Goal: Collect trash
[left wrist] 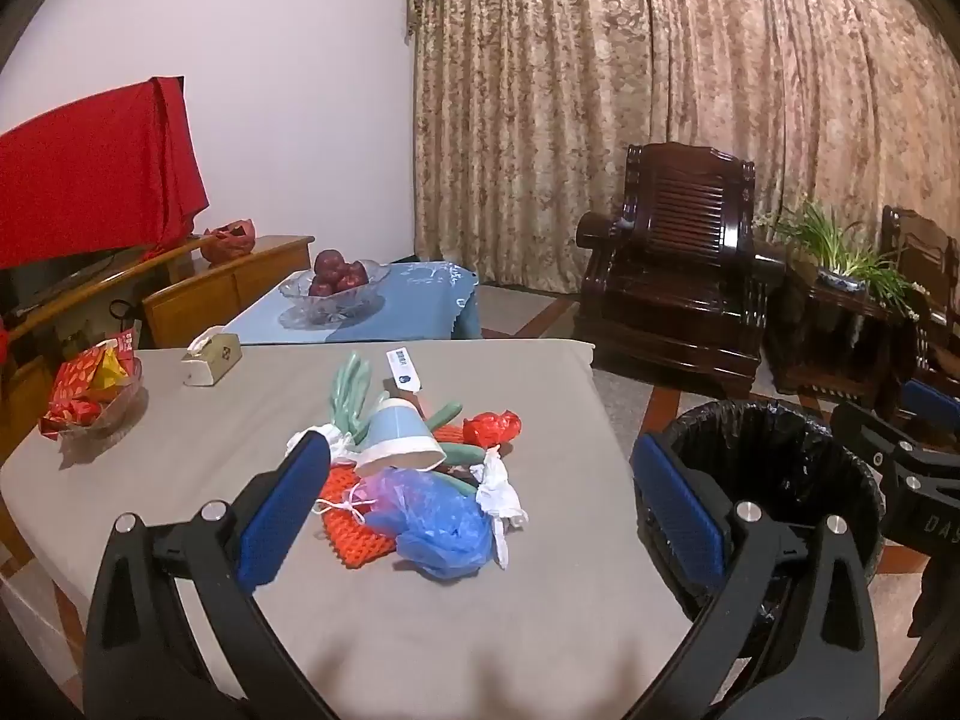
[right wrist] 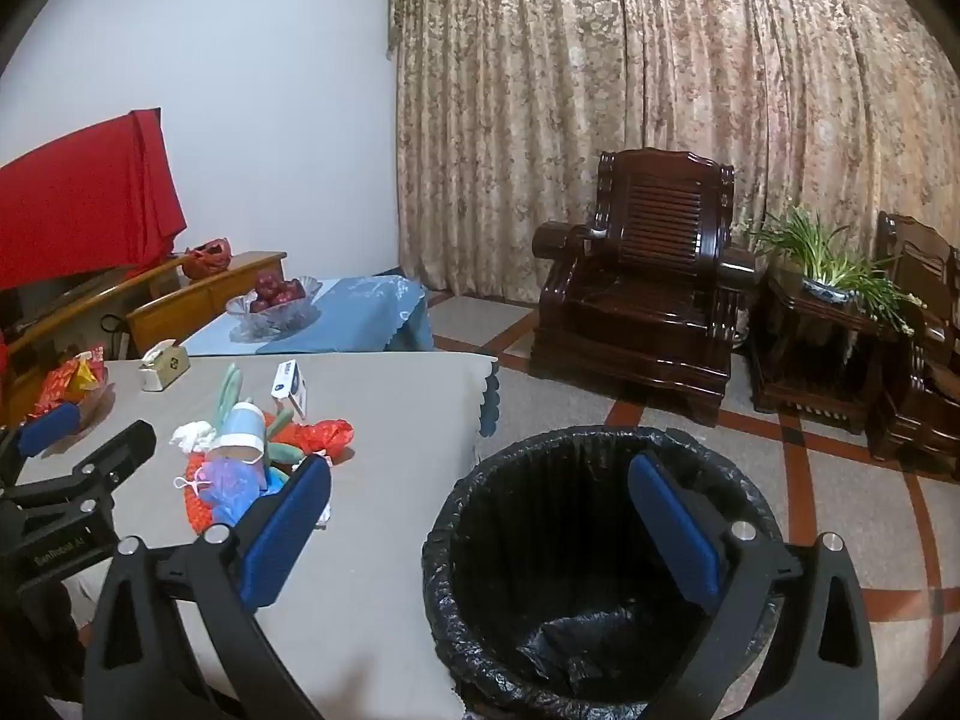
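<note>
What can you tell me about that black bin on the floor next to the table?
The trash bin is round and lined with a crinkled, glossy black plastic bag folded over its rim. It stands upright on the tiled floor, just off the edge of the grey-covered table. Inside only the bag's rumpled bottom shows; no trash is visible. The open right tool hovers above it, touching nothing.

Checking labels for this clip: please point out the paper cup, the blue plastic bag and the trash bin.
paper cup [left wrist: 396, 435], left wrist view, on its blue side wall.
blue plastic bag [left wrist: 441, 525], left wrist view, on its crumpled middle.
trash bin [right wrist: 576, 546], right wrist view, on the black liner inside.
</note>
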The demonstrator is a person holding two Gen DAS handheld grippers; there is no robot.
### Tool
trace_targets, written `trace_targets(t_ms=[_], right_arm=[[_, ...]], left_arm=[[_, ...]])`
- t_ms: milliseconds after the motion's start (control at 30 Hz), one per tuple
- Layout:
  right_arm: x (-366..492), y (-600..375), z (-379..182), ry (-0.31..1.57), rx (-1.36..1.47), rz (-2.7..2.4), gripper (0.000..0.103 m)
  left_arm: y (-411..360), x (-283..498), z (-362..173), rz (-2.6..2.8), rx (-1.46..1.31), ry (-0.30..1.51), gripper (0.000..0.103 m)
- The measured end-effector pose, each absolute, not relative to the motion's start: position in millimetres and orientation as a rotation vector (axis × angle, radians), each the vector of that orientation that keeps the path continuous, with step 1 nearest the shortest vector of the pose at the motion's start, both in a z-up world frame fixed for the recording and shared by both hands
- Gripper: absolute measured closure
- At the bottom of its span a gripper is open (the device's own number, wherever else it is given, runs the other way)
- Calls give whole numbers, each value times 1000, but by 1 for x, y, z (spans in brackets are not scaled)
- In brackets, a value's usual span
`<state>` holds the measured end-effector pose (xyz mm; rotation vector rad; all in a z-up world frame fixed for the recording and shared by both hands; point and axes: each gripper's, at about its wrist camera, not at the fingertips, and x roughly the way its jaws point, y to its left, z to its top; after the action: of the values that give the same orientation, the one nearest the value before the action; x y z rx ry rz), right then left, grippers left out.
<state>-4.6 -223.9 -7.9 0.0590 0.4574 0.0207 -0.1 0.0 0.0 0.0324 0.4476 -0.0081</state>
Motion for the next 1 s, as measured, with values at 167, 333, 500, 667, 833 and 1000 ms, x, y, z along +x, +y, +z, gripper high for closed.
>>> trace_targets(t_ms=[167,333,500,667,833,1000], right_arm=[[-5,-224,-8,454,60,21,6],[-4,-224,-8,455,60,21,6],[-4,-224,-8,455,59,21,6],[-3,-224,-8,457,61,22,6],[-4,-224,-8,457,62,22,6],[-3,-224,-8,459,61,22,6]], left_arm=[[0,0,0,-6,38,444,5],[0,0,0,-7,38,445,5],[0,0,0,-5,38,446,5],[0,0,0,-6,38,446,5],[0,0,0,-6,38,446,5],[0,0,0,-6,37,447,5]])
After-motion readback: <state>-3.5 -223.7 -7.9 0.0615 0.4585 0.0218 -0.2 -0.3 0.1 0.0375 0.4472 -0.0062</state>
